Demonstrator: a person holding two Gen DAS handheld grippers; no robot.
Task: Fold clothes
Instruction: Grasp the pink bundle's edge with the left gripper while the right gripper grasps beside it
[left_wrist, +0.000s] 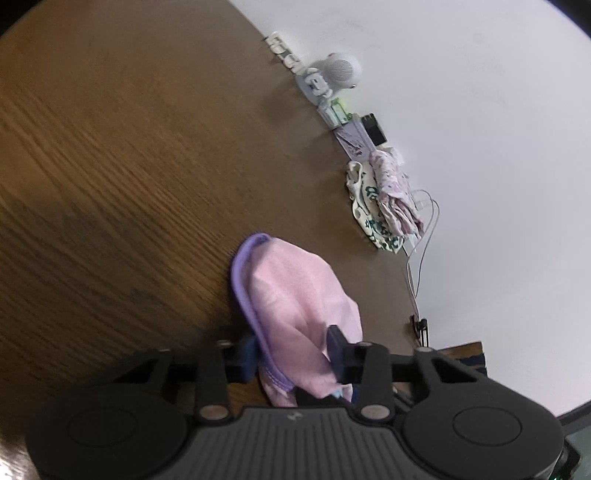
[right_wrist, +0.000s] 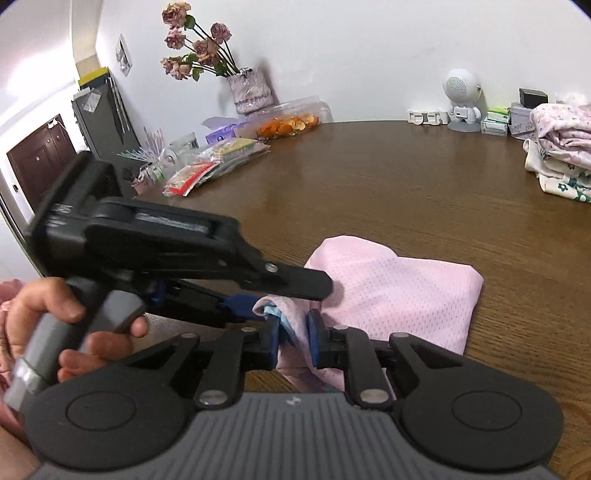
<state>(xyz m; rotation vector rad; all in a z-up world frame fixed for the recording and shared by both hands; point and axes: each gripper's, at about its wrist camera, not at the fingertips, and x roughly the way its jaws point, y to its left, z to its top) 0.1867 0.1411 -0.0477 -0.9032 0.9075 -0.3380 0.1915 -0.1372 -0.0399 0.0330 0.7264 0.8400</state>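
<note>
A pink mesh garment (right_wrist: 399, 291) with a purple trim (left_wrist: 245, 291) lies partly folded on the brown wooden table (right_wrist: 406, 184). My left gripper (left_wrist: 295, 354) is shut on the garment's near edge, the cloth bunched between its fingers. In the right wrist view the left gripper (right_wrist: 291, 295) reaches in from the left, held by a hand. My right gripper (right_wrist: 295, 336) is shut on the same near edge of the pink garment, right beside the left one.
A stack of folded clothes (right_wrist: 561, 147) sits at the table's far right, also in the left wrist view (left_wrist: 384, 199). A white speaker figure (right_wrist: 461, 99), small boxes (right_wrist: 498, 118), a flower vase (right_wrist: 251, 88) and snack bags (right_wrist: 221, 158) line the back edge.
</note>
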